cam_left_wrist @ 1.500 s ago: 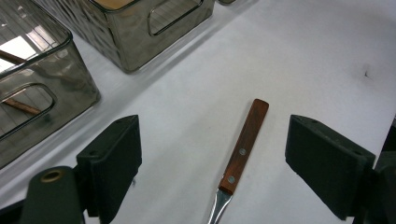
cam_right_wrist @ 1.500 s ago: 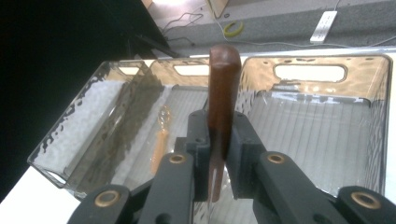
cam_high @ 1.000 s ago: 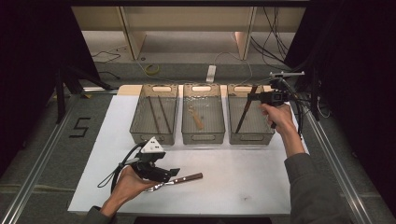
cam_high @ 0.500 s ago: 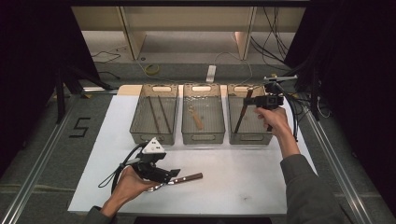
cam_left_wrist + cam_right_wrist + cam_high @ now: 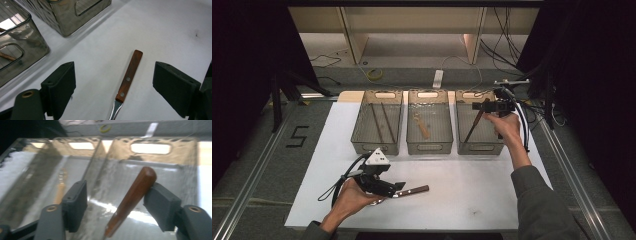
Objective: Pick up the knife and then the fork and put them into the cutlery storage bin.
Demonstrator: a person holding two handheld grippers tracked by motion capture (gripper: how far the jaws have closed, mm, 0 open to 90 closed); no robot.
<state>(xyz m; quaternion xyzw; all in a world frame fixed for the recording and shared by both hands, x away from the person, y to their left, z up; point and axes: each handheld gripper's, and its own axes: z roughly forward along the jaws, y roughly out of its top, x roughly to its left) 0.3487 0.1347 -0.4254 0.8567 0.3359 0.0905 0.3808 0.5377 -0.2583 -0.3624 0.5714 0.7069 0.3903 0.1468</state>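
White table (image 5: 492, 200) | left gripper (image 5: 398, 187) jaws open astride knife (image 5: 414, 191); right gripper (image 5: 476, 106) jaws just opened, wooden-handled tool (image 5: 132, 197) between

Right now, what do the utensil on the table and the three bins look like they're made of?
Utensil: reddish-brown handle, likely varnished wood, two metal rivets; shiny steel-looking neck.
Bins: smoky see-through walls with molded handle cutouts, probably tinted plastic.

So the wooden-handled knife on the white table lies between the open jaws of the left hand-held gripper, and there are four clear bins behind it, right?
Not quite: the high view shows three clear bins, not four. The rest holds: the wooden-handled knife lies on the white table between the open jaws of the left hand-held gripper.
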